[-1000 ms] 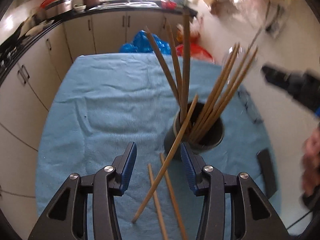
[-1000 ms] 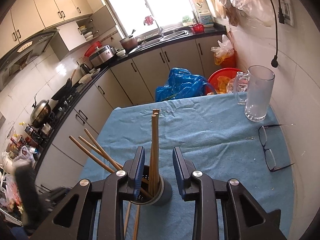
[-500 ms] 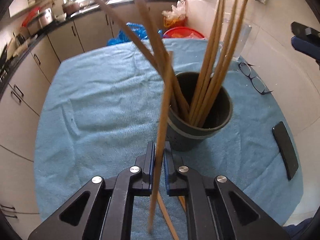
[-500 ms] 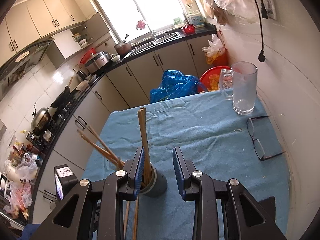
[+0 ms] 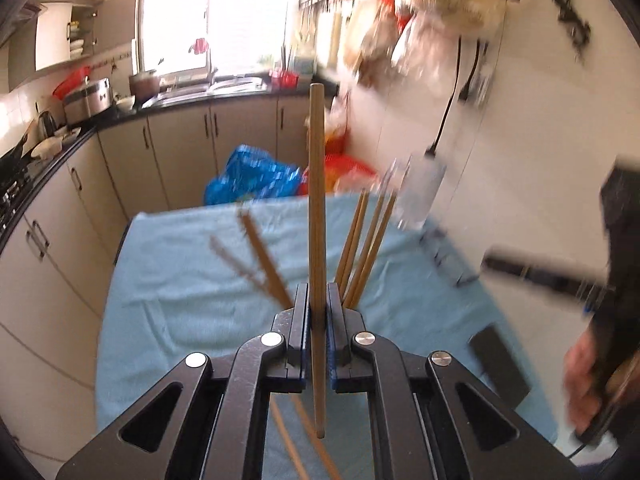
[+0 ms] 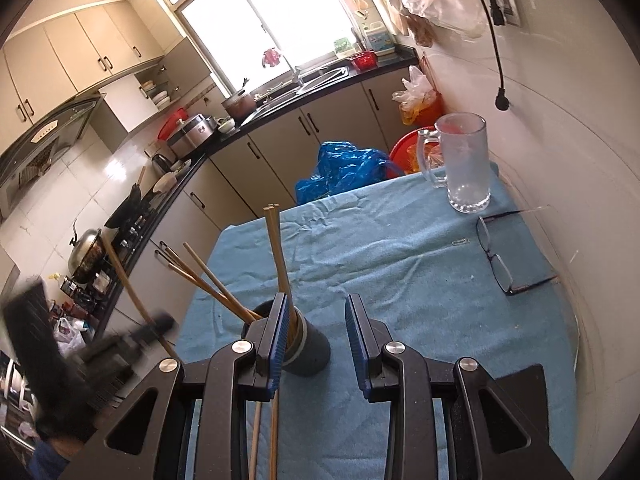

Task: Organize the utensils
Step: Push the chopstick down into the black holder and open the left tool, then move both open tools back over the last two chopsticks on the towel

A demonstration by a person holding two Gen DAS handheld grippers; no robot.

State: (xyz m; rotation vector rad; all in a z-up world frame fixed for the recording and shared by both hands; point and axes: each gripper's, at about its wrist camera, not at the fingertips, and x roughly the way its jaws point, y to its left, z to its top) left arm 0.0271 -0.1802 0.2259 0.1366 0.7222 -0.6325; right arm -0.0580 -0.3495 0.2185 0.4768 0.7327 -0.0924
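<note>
My left gripper (image 5: 318, 300) is shut on one wooden chopstick (image 5: 317, 200), which stands nearly upright between its pads above the blue cloth. Several chopsticks (image 5: 364, 244) fan out behind the fingers; their holder is hidden there. Two loose chopsticks (image 5: 292, 444) lie on the cloth below. In the right wrist view the dark grey holder (image 6: 310, 354) stands just beyond my right gripper (image 6: 316, 320), which is open with nothing between its fingers. The blurred left gripper (image 6: 120, 344) with its chopstick (image 6: 126, 280) is at the left.
The table under the blue cloth (image 6: 400, 264) carries a glass mug (image 6: 464, 164) at the far right, spectacles (image 6: 500, 256) beside the wall and a dark phone (image 5: 500, 364) near the right edge. Kitchen cabinets and a blue bag (image 6: 340, 168) lie beyond.
The left gripper closed on a chopstick that leaned against the holder and raised it, so it now stands upright. The right gripper shifted sideways, still open.
</note>
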